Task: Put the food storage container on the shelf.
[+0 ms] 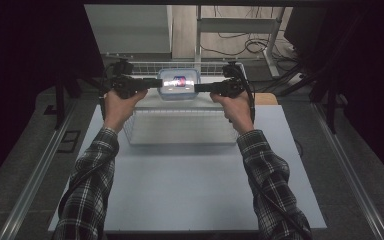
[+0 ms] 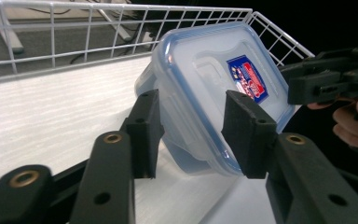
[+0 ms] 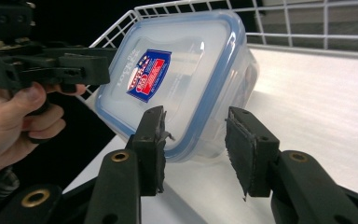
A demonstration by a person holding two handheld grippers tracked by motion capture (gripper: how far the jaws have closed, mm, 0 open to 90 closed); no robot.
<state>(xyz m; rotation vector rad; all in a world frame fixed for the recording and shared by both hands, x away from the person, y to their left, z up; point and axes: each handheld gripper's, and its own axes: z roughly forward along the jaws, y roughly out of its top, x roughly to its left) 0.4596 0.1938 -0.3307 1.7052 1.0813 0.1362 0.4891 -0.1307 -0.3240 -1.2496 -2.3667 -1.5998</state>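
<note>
A clear plastic food container (image 1: 178, 82) with a blue-rimmed lid and a red and blue label hangs tilted over the far part of a white wire basket (image 1: 180, 112), its lid turned toward the person. My left gripper (image 1: 156, 83) clamps its left end and my right gripper (image 1: 201, 87) its right end. In the left gripper view the container (image 2: 205, 88) sits between my jaws (image 2: 196, 128), one pad on the lid and one on the base, with the right gripper (image 2: 307, 84) across from it. The right gripper view mirrors this: container (image 3: 186, 79), my jaws (image 3: 196, 137), left gripper (image 3: 93, 67).
The wire basket's rim (image 2: 121, 9) rises behind the container, above a white floor (image 3: 317, 102). The basket stands at the far end of a pale grey table (image 1: 190, 190). Dark curtains flank the table; cables and a metal frame (image 1: 240, 25) lie beyond it.
</note>
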